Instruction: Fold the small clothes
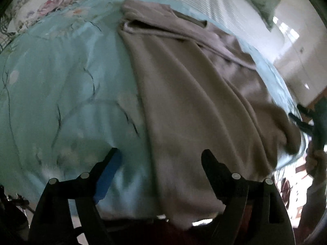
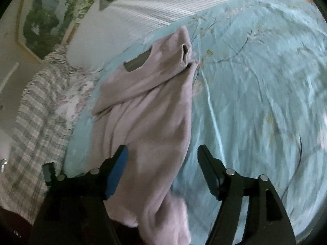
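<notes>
A pale mauve long-sleeved top lies partly folded lengthwise on a light blue floral bedspread. Its neck opening points to the far end and a sleeve is folded across the chest. My left gripper is open above the top's left edge near the hem. In the right wrist view the same top runs from the neckline down toward me. My right gripper is open above its lower part and holds nothing. The right gripper also shows at the right edge of the left wrist view.
A white ribbed pillow lies at the head of the bed. A grey and white checked blanket lies at the left in the right wrist view. The bedspread stretches out to the right of the top.
</notes>
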The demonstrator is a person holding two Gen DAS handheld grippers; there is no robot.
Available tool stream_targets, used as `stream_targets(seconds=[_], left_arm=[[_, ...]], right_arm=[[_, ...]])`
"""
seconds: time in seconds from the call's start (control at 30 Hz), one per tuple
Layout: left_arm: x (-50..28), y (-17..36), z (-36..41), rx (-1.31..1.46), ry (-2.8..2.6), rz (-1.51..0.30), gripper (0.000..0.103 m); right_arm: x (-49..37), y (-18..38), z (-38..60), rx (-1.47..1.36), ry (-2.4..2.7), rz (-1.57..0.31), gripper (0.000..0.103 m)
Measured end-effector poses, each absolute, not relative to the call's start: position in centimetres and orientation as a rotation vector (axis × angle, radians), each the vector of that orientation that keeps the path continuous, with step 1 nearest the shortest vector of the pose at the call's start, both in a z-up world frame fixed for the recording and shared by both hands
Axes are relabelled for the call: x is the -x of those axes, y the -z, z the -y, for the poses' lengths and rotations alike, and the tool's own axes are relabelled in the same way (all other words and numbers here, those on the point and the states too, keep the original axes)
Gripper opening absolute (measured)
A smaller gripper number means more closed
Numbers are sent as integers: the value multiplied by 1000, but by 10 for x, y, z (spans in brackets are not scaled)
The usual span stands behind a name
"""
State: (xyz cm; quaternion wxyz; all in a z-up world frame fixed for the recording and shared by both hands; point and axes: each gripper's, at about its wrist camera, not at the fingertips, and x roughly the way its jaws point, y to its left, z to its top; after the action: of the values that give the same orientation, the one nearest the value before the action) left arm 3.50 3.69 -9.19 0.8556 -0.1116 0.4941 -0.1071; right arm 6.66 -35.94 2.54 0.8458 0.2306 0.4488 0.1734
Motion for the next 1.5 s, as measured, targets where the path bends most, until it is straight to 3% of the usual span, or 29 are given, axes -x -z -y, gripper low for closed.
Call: stream_targets(seconds=[0.2,0.43,0.53,0.6,0.63,0.73,0.8,0.83,0.87,1.03,1.13,1.33,1.43,1.47,1.5], left_arm=[[-3,116,-37,329,297,-1135,82],[1,115,-34,311,326,-1123,78],[-4,114,-28,244,321,-1118,59],[-8,113,-21,224,354,-1125,20],[-12,113,-19,228,370,-1135,15],[-16,112,-8,170,360,-1128,10],[-15,110,-7,160,361,-1116,7],[-14,108,-8,161,365,-1107,6],[-12,105,-10,163,371,-1100,6],[19,39,-42,183,397,-972,5],[26,16,-64,185,380,-904,5],[1,75,-90,294,368,-1028,10],[-5,102,-89,320,357,-1087,39],[-5,108,-88,318,350,-1098,57],[-4,113,-89,316,345,-1106,61]], right_arm=[[-42,-25,339,-393,-424,-978,78],[-30,-18,301,-202,-459,-1023,78],[-29,-17,296,-168,-446,-1016,78],[-30,-15,299,-181,-434,-1022,78],[-31,-14,301,-190,-431,-1021,77],[-29,-14,304,-203,-418,-1019,68],[-27,-16,307,-216,-417,-1014,53],[-26,-17,310,-231,-423,-1016,30],[-25,-18,315,-273,-444,-1023,15],[-8,-44,348,-504,-598,-927,8],[-10,-26,366,-553,-557,-972,8],[-19,25,369,-601,-515,-1068,11],[-16,29,372,-629,-540,-1057,24],[-15,28,372,-629,-561,-1049,32],[-14,27,372,-623,-583,-1045,36]])
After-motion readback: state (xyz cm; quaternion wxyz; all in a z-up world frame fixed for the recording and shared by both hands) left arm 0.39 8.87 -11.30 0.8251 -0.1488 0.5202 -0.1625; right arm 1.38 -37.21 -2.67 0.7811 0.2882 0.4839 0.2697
